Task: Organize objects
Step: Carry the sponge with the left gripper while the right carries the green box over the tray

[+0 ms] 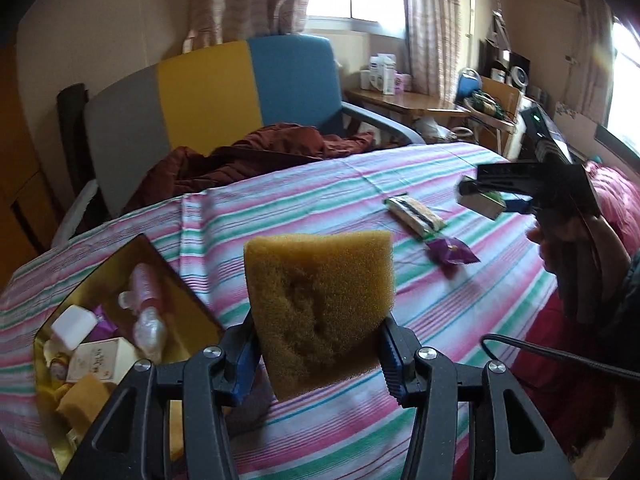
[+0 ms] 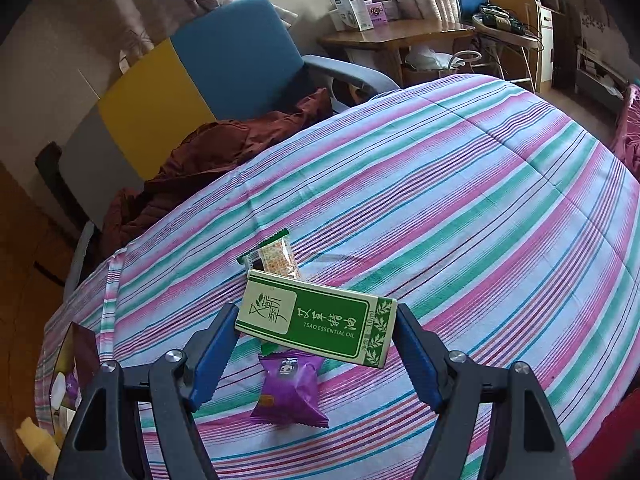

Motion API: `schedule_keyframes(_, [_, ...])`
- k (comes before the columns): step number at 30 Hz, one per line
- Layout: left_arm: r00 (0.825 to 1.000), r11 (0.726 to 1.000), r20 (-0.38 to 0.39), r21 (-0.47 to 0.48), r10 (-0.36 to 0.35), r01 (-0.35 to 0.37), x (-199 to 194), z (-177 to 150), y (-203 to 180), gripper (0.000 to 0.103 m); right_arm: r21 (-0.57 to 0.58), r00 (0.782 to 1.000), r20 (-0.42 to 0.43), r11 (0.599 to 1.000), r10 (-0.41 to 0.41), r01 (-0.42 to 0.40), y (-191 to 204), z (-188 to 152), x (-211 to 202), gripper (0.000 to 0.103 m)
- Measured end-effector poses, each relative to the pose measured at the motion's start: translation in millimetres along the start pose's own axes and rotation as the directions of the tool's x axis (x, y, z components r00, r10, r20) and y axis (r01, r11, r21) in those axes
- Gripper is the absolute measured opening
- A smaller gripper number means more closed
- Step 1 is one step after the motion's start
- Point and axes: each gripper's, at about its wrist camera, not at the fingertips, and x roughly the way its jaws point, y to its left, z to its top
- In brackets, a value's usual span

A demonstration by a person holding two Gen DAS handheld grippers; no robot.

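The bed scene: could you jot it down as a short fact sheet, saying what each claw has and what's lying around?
left gripper: shut on yellow sponge
right gripper: shut on green essential oil box, held above the bed
striped bedsheet: purple candy packet, green-edged snack packet
gold box: open, already holds bottles, small boxes, sponges

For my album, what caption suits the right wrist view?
Right gripper holds a green oil box above a purple candy and a snack bar on the striped bed.

left gripper (image 1: 320,364) | black frame | blue pads | silver screws
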Motion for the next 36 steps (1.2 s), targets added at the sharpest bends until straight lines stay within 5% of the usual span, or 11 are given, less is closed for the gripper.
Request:
schedule_keyframes(16, [0.997, 0.993, 0.006, -0.091, 0.076, -0.076, -13, -14, 49, 0.052, -0.127, 0.999, -0.008, 0.991, -0.036, 0.035, 34, -7, -17, 0.078])
schedule_keyframes(26, [0.995, 0.988, -0.018, -0.122, 0.094, -0.096, -10, -25, 63, 0.053, -0.236, 0.996, -0.019, 0.968, 0.086, -0.088, 95, -37, -47, 0.078])
schedule_keyframes(36, [0.995, 0.984, -0.020, -0.152, 0.095, -0.097, -15, -34, 76, 0.053, -0.347, 0.968, -0.121, 0.904, 0.219, -0.248, 163, -79, -52, 0.078])
